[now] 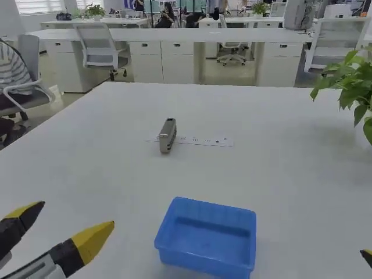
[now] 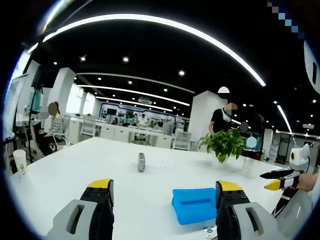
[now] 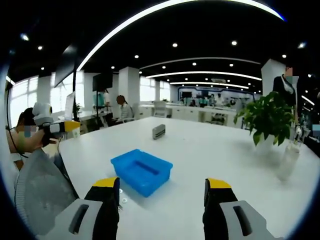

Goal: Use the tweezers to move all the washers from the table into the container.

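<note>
Left tongs: my left tongs [image 2: 165, 186] stand with jaws wide apart and nothing between the yellow tips. In the head view they sit low on the left, above the table.
Right tongs: my right tongs [image 3: 162, 183] gape just as wide and are empty. One yellow tip pokes in at the head view's lower right edge.
Container: a blue, open-topped container [image 1: 206, 235] sits on the near part of the table, between my two tongs.
Washers: a few small washers [image 3: 122, 196] lie on the table just beside the container's near side. They are close in front of the right tongs' left jaw. In the left gripper view they lie low, by the right jaw.
Grey object: a grey oblong object [image 1: 167, 135] lies mid-table, well beyond the container, across one end of a white paper strip [image 1: 206, 141].
Plant: a potted plant [image 1: 349, 81] leans in over the table's right side.
Table: the white table [image 1: 279, 174] has bare surface running from the container to the grey object and on to the far edge.
Past the far edge: office chairs [image 1: 99, 49] and desks stand well apart from the table.
</note>
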